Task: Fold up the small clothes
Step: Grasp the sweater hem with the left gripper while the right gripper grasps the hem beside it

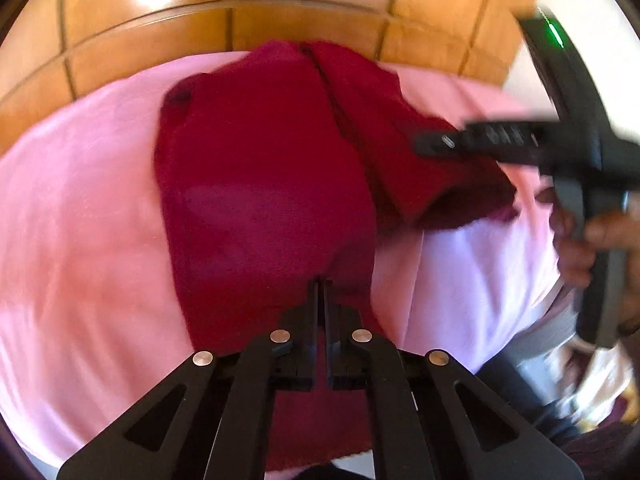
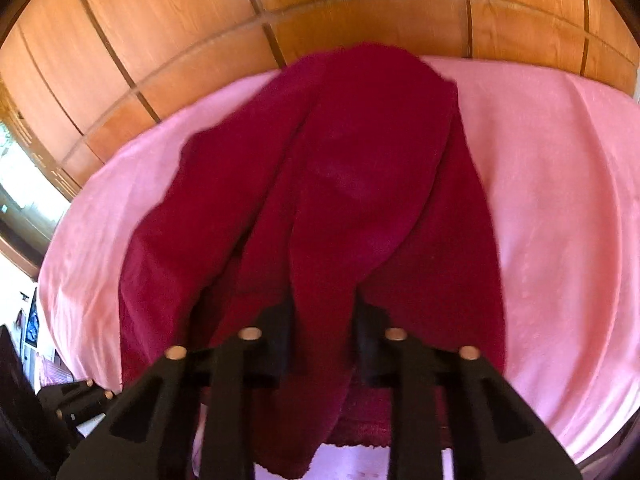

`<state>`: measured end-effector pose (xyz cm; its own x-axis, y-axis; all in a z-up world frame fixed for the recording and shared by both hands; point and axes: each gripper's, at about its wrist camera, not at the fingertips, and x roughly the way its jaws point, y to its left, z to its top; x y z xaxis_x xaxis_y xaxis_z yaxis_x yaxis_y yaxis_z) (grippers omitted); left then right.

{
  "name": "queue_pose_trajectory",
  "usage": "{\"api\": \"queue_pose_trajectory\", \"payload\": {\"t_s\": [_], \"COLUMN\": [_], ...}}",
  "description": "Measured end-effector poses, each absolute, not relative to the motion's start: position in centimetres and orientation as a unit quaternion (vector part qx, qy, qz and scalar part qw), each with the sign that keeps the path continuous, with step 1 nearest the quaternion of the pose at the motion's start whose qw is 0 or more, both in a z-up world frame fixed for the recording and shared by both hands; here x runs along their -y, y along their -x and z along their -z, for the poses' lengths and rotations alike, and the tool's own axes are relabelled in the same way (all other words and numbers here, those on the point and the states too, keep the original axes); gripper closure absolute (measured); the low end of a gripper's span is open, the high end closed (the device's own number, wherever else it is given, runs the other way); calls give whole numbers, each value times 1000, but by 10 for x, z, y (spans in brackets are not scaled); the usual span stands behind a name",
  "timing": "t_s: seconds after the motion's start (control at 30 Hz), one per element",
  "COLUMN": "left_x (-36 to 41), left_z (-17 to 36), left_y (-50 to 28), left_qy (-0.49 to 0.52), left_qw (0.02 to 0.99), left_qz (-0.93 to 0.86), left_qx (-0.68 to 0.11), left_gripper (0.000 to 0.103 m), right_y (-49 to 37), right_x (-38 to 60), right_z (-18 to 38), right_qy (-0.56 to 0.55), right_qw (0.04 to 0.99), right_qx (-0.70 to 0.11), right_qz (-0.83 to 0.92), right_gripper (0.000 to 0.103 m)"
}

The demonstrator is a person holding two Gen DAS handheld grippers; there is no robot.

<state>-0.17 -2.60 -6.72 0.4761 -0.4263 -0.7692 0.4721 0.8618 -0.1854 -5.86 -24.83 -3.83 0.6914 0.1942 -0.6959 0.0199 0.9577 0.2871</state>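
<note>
Crimson knit fabric, a small garment (image 1: pixel 264 184), lies on a surface covered by a pink sheet (image 1: pixel 80 216); whether that surface is a bed or a desk cannot be told, so it is called the sheet. The garment runs from the sheet's far edge, where wooden panelling (image 1: pixel 304 24) rises behind it, down to the near edge under the cameras. In the left wrist view a seam or fold line runs down its far half, and the part to the right of that line is raised off the sheet. The left claw (image 1: pixel 322 284) sits at the garment's near end with its two fingers pressed together, no gap between them, and the cloth directly under and around the tips; it looks pinched on a thin layer of the garment, though the blur makes the pinch itself hard to see. The right claw (image 1: pixel 428 146) reaches in from the right edge over the raised part, blurred, with a hand (image 1: pixel 576 248) wrapped on its grey handle. In the right wrist view that claw (image 2: pixel 324 312) holds a thick bunched strip of the garment (image 2: pixel 352 184) between its fingers (image 2: pixel 366 320), narrow but not fully closed, the cloth filling the gap and hanging below toward the near edge. Part of the other tool shows dark at the lower left corner of that view.
</note>
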Motion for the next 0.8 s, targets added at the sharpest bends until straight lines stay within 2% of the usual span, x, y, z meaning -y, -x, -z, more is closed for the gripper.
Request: {"api": "queue_pose_trajectory", "payload": {"t_s": [0.07,0.13,0.17,0.33,0.37,0.43,0.47,0.6,0.8], "left_x": [10,-7,-18,-64,-73,-82,-85,-105,-154], "left_z": [50,30,18,-20,-26,-31,-33,-33,-36], "left_y": [-3,-7,-11,-52,-63,-76,-83,-122,-184], "left_qy": [10,41,55,95,93,87,71,68,74], "left_qw": [862,870,877,910,917,925,932,936,937], "left_qz": [270,273,270,209,186,162,142,87,-16], "left_qx": [-429,-408,-393,-345,-340,-333,-325,-334,-341], "left_gripper": [102,102,102,102,103,103,103,103,103], "right_y": [67,73,75,70,69,69,70,68,62], "right_x": [262,275,285,336,345,355,353,334,288], "right_z": [21,6,-2,-18,-16,-12,-8,16,37], "right_qy": [-149,-141,-130,-115,-140,-182,-183,-215,-247], "right_qw": [917,927,933,936,931,922,921,900,874], "right_qx": [-368,-347,-336,-329,-333,-339,-342,-376,-398], "right_qz": [-49,-35,-18,59,50,33,24,-35,-126], "right_gripper": [84,92,101,103,101,75,57,51,51]}}
